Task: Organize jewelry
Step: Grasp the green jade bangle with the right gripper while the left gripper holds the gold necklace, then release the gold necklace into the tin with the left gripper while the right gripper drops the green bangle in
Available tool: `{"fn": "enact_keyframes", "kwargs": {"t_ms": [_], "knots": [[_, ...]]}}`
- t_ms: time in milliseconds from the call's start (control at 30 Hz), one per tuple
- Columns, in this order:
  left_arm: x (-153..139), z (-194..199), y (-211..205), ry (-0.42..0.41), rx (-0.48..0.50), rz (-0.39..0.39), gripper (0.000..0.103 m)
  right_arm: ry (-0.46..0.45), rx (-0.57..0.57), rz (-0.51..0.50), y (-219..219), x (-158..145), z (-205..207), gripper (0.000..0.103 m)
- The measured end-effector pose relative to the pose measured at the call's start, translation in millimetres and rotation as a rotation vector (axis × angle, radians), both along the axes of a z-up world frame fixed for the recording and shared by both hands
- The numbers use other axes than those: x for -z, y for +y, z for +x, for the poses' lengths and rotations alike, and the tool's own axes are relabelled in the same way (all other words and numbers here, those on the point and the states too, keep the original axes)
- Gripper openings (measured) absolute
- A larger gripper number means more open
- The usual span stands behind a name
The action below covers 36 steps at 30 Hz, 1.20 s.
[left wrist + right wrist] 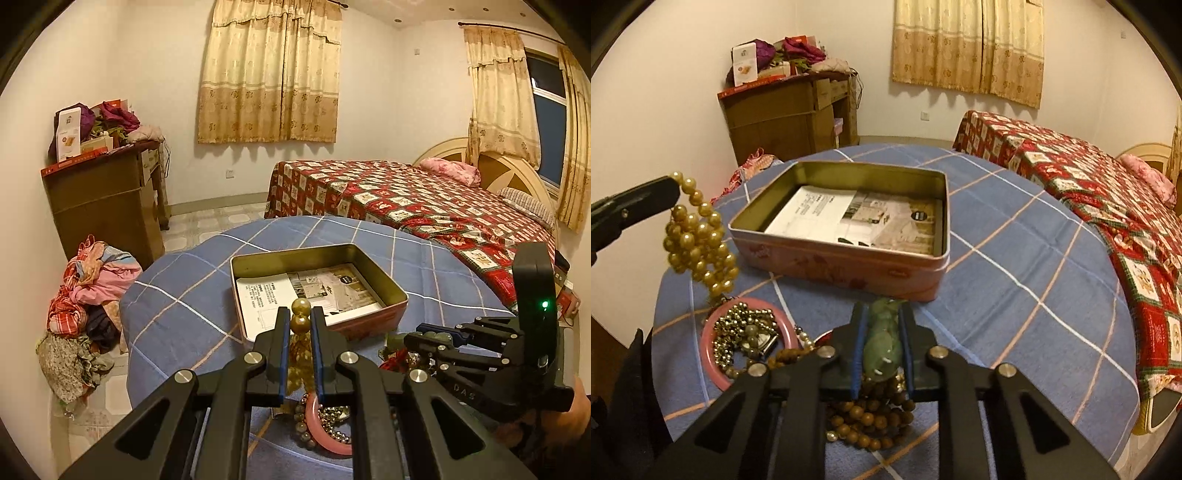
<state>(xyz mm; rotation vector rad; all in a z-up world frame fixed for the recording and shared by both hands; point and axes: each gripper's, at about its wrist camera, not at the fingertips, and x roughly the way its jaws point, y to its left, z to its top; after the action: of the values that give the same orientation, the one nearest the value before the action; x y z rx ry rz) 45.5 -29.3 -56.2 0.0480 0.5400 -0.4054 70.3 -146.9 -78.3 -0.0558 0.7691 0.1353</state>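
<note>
A pink tin box (384, 275) (943, 225) lies open on the blue checked tablecloth (1015, 280), with a printed leaflet (857, 218) inside. My left gripper (300, 314) is shut on a gold pearl necklace (300, 323) (696, 243), which dangles in a bunch left of the tin. Just in front of the tin, my right gripper (882, 310) is shut on a green jade bead bracelet (882, 347), held low over the cloth. Below both grippers lies a heap of jewelry: a pink bangle (711, 360), a metal bead chain (738, 323) and brown wooden beads (871, 424).
The round table's edge (125, 306) drops to a tiled floor with a pile of clothes (85, 295). A bed under a red quilt (424, 206) stands to the right. A brown cabinet (783, 114) stacked with boxes stands by the far wall.
</note>
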Motion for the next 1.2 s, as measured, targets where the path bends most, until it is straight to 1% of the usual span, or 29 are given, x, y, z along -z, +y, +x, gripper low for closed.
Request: {"fn": "enact_keyframes", "kwargs": {"t_ms": [133, 233, 333, 533, 767, 933, 1033, 1200], "knots": [[-2, 1, -1, -0.003, 0.000, 0.000, 0.010, -0.016, 0.008, 0.022, -5, -5, -1, 0.017], [-5, 3, -2, -0.010, 0.004, 0.006, 0.010, -0.052, 0.017, 0.038, -11, -18, -2, 0.017], [-11, 5, -4, -0.024, 0.012, 0.012, 0.010, -0.075, 0.016, 0.036, -13, -29, 0, 0.017], [-25, 13, -9, -0.056, 0.034, 0.022, 0.010, -0.100, 0.011, 0.040, -18, -40, 8, 0.016], [-27, 43, -16, -0.070, 0.032, 0.059, 0.010, -0.134, -0.009, 0.030, -18, -50, 27, 0.016], [-22, 70, -19, -0.054, 0.037, 0.066, 0.010, -0.154, -0.023, 0.024, -16, -55, 48, 0.016], [-18, 86, -19, -0.037, 0.039, 0.067, 0.010, -0.151, -0.028, 0.022, -17, -55, 62, 0.016], [-14, 106, -21, -0.031, 0.032, 0.097, 0.010, -0.145, -0.027, 0.021, -15, -53, 82, 0.016]]}}
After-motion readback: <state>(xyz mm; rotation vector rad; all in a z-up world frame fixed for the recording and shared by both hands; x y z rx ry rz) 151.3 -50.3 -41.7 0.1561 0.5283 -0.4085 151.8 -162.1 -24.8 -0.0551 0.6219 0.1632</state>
